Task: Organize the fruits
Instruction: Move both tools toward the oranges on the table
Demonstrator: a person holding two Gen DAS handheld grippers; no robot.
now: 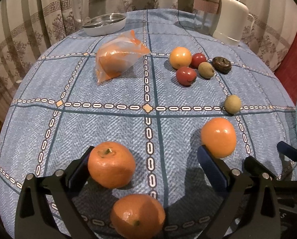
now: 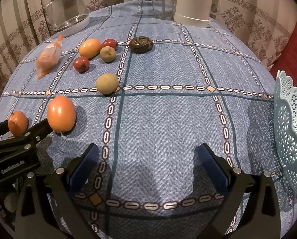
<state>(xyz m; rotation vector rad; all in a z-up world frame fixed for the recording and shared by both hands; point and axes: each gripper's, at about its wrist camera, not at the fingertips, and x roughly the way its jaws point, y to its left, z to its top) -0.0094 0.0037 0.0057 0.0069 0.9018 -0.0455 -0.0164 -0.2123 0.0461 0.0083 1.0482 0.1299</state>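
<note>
My left gripper (image 1: 146,157) is open, low over the table. A tangerine (image 1: 111,164) lies between its fingers against the left pad, and a smooth orange fruit (image 1: 218,137) sits at the right fingertip. Another tangerine (image 1: 137,216) lies nearer the camera. Farther off are a yellow-orange fruit (image 1: 180,57), two red tomatoes (image 1: 186,76), two greenish fruits (image 1: 232,104), a dark wrinkled fruit (image 1: 221,64) and a bagged orange (image 1: 116,59). My right gripper (image 2: 147,155) is open and empty over bare cloth. A light blue lattice basket (image 2: 292,131) stands at its right.
The table has a blue checked cloth (image 2: 168,119). A glass jug on a white base (image 1: 103,10), a white thermos (image 1: 232,14) and a glass jar (image 1: 206,8) stand at the far edge before curtains. The left gripper (image 2: 19,139) shows in the right wrist view.
</note>
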